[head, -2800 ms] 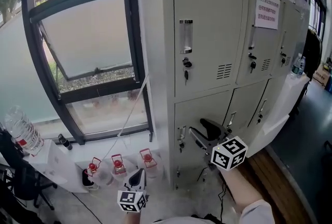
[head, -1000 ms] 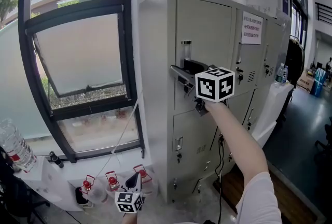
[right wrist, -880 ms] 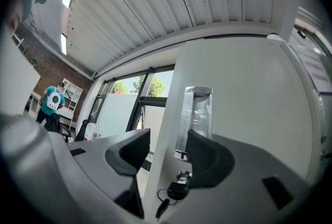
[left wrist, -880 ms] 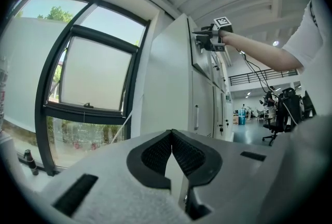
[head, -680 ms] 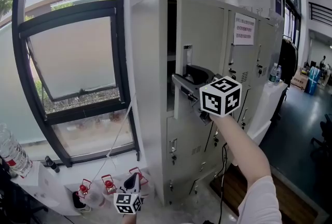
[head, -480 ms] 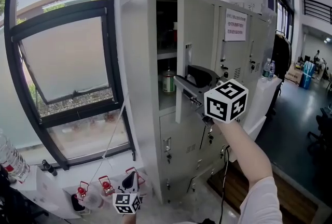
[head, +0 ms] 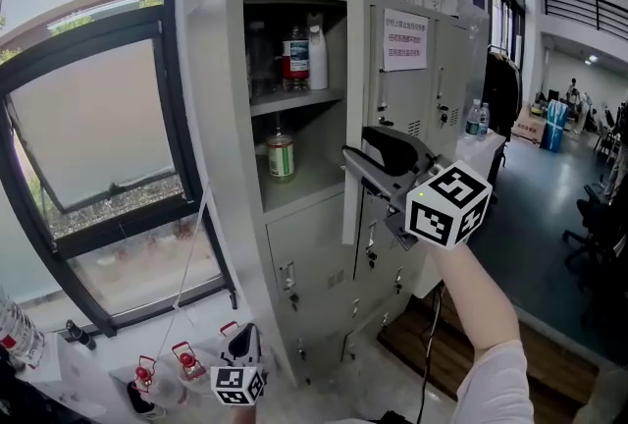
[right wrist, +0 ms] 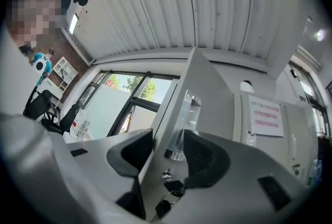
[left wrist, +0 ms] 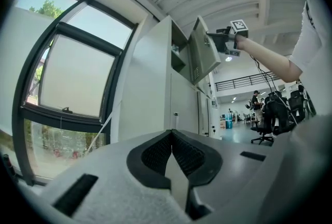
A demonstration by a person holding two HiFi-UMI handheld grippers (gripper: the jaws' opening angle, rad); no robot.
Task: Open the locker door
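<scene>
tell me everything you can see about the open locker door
The locker door looks like pale grey painted sheet metal. It stands upright, swung wide open from the top left compartment and hinged on its right. Its front carries a clear label holder and a keyed lock below it. The right tongs straddle its free edge, with the jaws closing around it.

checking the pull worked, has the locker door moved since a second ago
Yes. The locker door has swung outward to the right, away from the locker frame, uncovering the bottles inside.
</scene>
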